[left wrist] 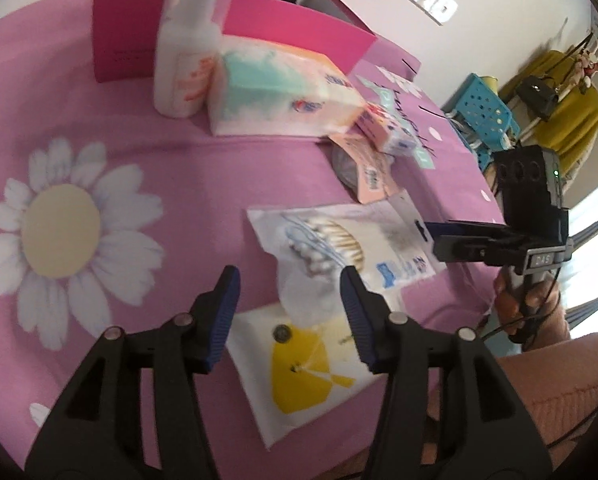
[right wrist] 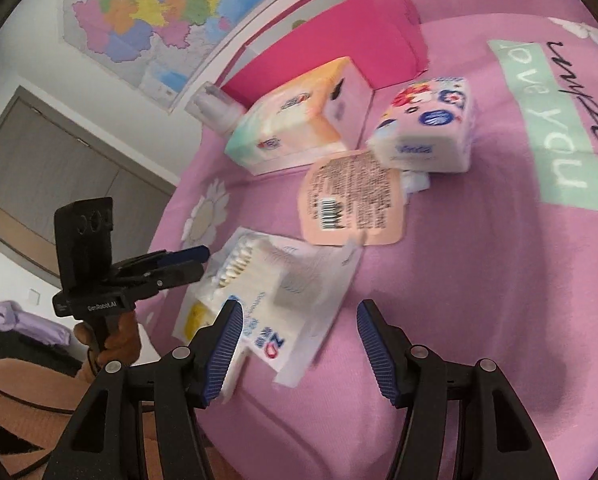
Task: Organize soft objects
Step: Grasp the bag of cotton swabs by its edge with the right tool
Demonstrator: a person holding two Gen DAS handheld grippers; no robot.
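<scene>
I'm hovering my left tool (left wrist: 289, 314), jaws spread and empty, over the cotton swab bag (left wrist: 339, 240) lying on the pink bedspread (left wrist: 179, 160); my right tool (right wrist: 299, 338), equally parted and empty, is flanking it, since the pink box (left wrist: 283, 28) looks like its destination.

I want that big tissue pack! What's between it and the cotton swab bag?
In the right wrist view, a flat peach packet with a barcode lies between the big pastel tissue pack and the clear cotton swab bag.
</scene>
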